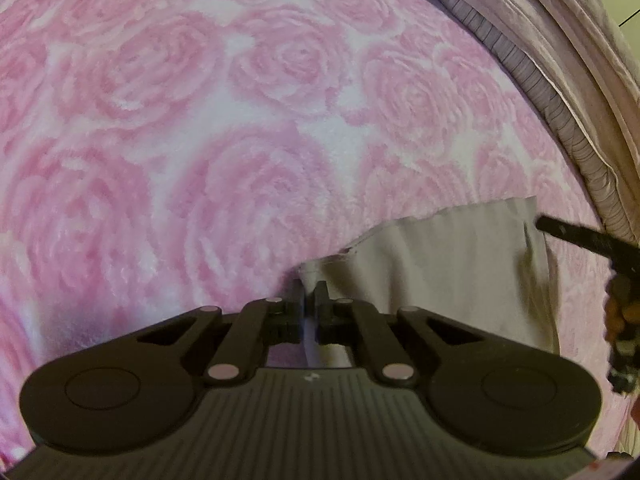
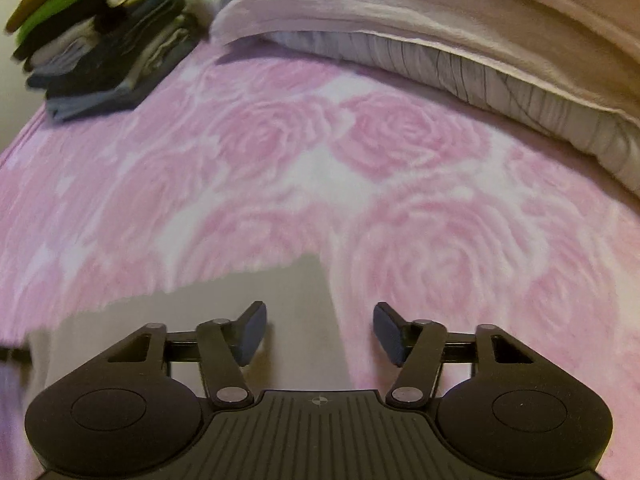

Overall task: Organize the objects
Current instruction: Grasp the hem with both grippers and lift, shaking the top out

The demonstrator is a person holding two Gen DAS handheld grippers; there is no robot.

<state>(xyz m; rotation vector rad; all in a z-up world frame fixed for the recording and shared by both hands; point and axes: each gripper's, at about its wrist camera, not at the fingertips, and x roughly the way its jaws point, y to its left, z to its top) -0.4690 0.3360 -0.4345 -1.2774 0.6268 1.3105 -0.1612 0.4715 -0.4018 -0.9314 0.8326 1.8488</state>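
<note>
A pale grey-beige cloth [image 1: 448, 272] lies flat on the pink rose-patterned blanket [image 1: 240, 140]. My left gripper [image 1: 310, 294] is shut on the cloth's near left edge, with a thin fold of fabric showing between its fingers. At the right edge of the left wrist view, a black finger of the right gripper [image 1: 576, 236] reaches over the cloth's far side, a hand behind it. In the right wrist view the same cloth [image 2: 200, 320] fills the lower left. My right gripper [image 2: 320, 326] stands open over the cloth's right edge, pads clear of the fabric.
A stack of folded clothes [image 2: 100, 40], green and dark pieces on top, sits at the far left of the bed. Pale pillows and a folded grey quilt [image 2: 460, 64] run along the far right side. The quilt's edge [image 1: 552, 92] also shows at upper right.
</note>
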